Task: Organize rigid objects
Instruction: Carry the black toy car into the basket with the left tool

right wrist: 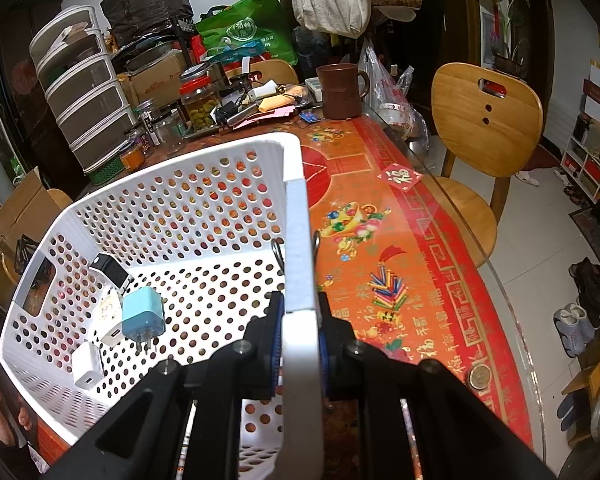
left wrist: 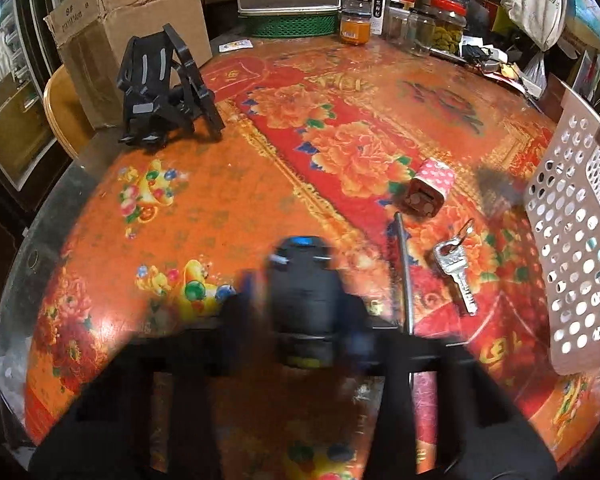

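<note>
Holding chargers (right wrist: 142, 312) (several), basket (right wrist: 296, 240) sits in right gripper (right wrist: 300, 344).

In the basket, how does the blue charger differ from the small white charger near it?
Colour: the blue charger is light blue; the small white charger is plain white.
Prongs: the blue charger shows metal prongs pointing down toward the basket floor; the white charger shows none, only a port on the face turned to the camera.
Size: the blue charger looks somewhat larger than the white one.
Both are blocky plug adapters lying inside the same white perforated basket.
</note>
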A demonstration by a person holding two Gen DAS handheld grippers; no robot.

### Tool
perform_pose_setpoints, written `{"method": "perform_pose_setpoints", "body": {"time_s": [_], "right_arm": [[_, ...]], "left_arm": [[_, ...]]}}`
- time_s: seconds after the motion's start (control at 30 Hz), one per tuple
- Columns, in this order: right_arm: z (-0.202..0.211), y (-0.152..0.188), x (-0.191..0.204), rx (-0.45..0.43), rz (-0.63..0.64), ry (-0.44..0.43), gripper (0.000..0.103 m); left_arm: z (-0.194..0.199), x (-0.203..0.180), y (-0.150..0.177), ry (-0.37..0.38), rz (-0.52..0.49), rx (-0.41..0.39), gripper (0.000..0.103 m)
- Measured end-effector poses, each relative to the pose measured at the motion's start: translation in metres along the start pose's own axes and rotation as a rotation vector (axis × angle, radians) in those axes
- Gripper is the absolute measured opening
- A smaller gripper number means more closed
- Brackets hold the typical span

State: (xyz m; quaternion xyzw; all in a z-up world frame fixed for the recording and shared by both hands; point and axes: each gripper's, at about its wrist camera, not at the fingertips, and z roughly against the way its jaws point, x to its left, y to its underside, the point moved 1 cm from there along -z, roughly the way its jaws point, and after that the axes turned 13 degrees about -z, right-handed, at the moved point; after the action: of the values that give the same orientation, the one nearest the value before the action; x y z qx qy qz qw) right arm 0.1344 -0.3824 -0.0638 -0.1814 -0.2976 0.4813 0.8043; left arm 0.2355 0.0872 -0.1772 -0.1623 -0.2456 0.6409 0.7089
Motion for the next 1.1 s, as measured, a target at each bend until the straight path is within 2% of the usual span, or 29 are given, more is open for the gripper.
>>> {"method": "perform_pose_setpoints", "body": {"time_s": [0.17, 0.33, 0.57, 0.67, 0.83, 1.1], "right_arm": [[0.0, 0.0, 0.0, 0.0, 0.001, -0.001, 0.013], [0.0, 0.001, 0.0, 0.0, 0.005, -0.002, 0.013], [0.0, 0.002, 0.001, 0.0, -0.001, -0.01, 0.013], [0.0, 0.002, 0.001, 0.002, 0.0, -0.016, 0.013], [-0.001, 0.0, -0.001, 0.007, 0.001, -0.019, 0.013], [-0.001, -0.001, 0.0, 0.01, 0.0, -0.025, 0.013]], "left_arm": [[0.041, -0.011, -0.011, -0.183, -0.054, -0.129, 0.027], [0.081, -0.021, -0.03, -0.259, -0.091, -0.206, 0.027], [0.123, -0.036, -0.053, -0.233, -0.121, -0.251, 0.027], [0.142, -0.057, -0.062, -0.238, -0.166, -0.284, 0.027], [0.161, -0.081, -0.078, -0.239, -0.196, -0.295, 0.027], [0.191, -0.138, -0.099, -0.136, -0.288, -0.331, 0.027]]}}
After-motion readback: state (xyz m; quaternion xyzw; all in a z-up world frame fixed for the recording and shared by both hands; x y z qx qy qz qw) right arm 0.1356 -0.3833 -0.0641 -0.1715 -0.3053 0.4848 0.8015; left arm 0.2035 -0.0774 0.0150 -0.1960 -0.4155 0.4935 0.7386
